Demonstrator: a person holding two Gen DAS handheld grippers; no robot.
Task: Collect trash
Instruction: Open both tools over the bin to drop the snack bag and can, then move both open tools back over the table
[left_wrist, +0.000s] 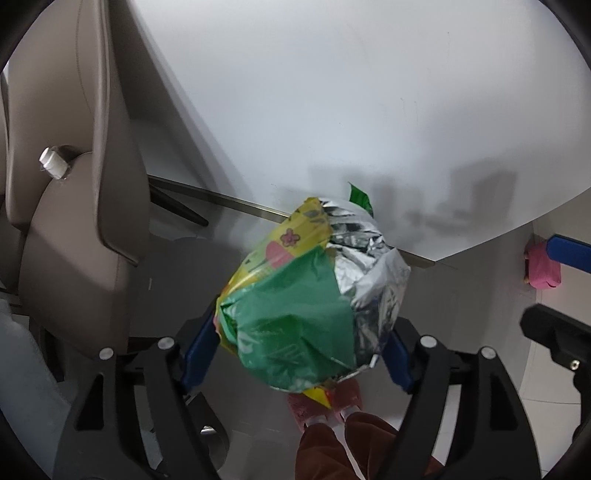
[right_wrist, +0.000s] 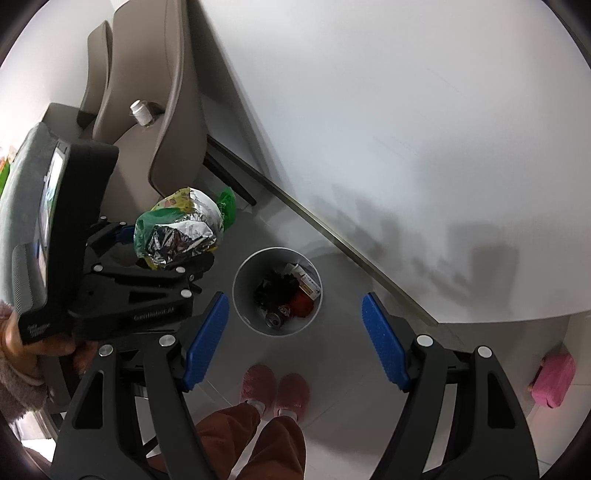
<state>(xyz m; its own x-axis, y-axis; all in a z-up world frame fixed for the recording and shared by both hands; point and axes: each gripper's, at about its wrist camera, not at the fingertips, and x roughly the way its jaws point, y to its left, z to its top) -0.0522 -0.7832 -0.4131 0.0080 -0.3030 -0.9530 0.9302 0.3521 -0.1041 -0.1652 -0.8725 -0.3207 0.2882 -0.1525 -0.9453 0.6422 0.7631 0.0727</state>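
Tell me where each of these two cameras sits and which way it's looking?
Left wrist: on the left tongs, looking down at a crumpled snack bag between them, table edge beyond; slippers show.
Right wrist: on the right tongs, open, looking down at the bin; a hand and slippers show.
Shared: bag, table, chair, slippers.

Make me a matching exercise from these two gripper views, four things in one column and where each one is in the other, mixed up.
Things:
1. crumpled snack bags
2. trash bin
3. white bottle
4. pink slippers

Places:
A. on the seat of the beige chair
B. on the floor beside the white table
C. on the person's feet
D. between the jaws of the left gripper

Pairs: 1-D, 2-B, 3-A, 4-C
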